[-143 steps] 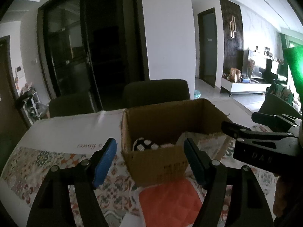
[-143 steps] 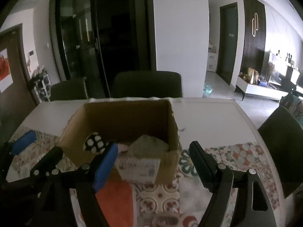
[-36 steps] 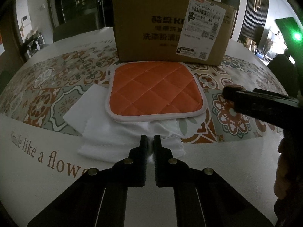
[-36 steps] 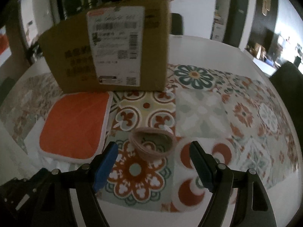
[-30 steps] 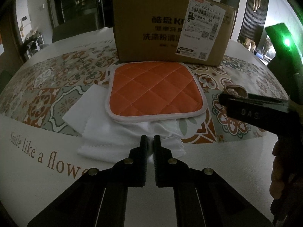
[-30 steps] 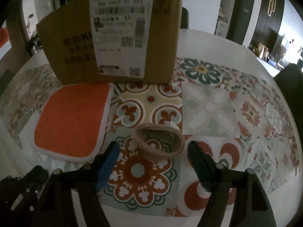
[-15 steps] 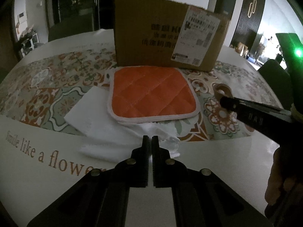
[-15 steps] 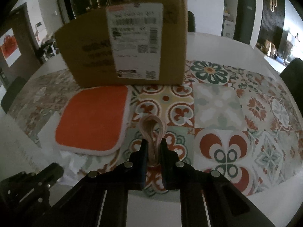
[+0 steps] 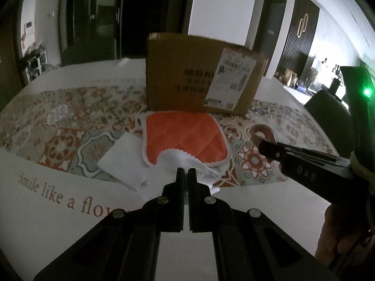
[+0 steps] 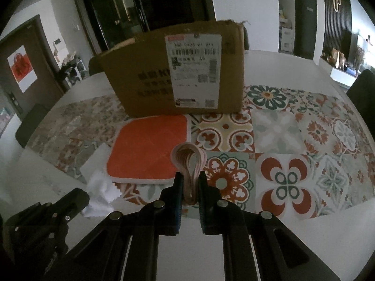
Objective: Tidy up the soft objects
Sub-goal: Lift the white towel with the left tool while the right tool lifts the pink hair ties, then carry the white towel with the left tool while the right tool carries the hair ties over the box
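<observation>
Because both soft things go into the brown cardboard box (image 10: 178, 75) standing behind the orange quilted pad (image 10: 150, 147), I hold one in each tool. My left gripper (image 9: 186, 175) is pinched together on a corner of the thin white cloth (image 9: 187, 161), lifting it over the pad's near edge. My right gripper (image 10: 189, 182) is clamped on the pinkish elastic band (image 10: 188, 161), squeezed upright above the patterned table mat (image 10: 293, 140).

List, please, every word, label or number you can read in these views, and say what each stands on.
"Smile like a flo": tablecloth, the rest hidden by the left gripper.
"UAS": right gripper, letters faint.
Shipping label and dark print on the cardboard box: too blurred to read.
</observation>
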Demonstrator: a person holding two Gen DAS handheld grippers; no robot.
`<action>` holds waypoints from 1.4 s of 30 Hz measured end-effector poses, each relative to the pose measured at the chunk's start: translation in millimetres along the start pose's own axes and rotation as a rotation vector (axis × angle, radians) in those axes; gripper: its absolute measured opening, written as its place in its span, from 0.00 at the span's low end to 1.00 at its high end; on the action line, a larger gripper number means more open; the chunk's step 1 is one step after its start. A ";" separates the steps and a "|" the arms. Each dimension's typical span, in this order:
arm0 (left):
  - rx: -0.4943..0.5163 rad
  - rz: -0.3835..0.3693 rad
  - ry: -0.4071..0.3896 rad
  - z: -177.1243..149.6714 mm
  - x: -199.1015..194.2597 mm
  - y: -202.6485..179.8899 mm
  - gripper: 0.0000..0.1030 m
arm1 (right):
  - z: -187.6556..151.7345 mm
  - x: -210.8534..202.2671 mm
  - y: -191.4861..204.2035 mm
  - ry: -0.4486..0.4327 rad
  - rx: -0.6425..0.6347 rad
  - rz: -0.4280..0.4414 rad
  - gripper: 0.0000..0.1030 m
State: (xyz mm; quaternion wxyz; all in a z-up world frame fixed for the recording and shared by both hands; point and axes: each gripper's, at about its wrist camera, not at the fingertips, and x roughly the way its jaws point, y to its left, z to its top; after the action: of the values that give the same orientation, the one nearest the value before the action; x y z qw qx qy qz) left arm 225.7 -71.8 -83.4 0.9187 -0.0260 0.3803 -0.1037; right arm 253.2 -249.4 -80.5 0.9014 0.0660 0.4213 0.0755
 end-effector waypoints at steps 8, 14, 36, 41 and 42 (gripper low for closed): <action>0.010 -0.004 -0.081 11.6 -27.0 2.8 0.04 | 5.0 -28.6 15.8 -0.052 -0.011 0.019 0.13; 0.022 -0.017 -0.135 19.8 -47.7 5.7 0.04 | 8.9 -47.2 27.3 -0.091 -0.023 0.027 0.13; 0.054 -0.046 -0.279 85.4 -70.9 6.8 0.04 | 57.4 -82.8 43.6 -0.238 -0.011 0.061 0.13; 0.061 -0.055 -0.306 105.9 -68.1 6.1 0.04 | 77.1 -82.7 41.8 -0.262 -0.009 0.061 0.13; 0.066 -0.054 -0.308 111.6 -66.0 6.0 0.04 | 81.6 -82.4 41.5 -0.267 -0.009 0.060 0.13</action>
State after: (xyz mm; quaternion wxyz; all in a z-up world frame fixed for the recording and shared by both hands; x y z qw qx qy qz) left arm 259.8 -55.6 40.8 0.9633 -0.0217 0.2307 -0.1357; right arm 260.5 -229.1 40.8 0.9470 0.0843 0.2951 0.0948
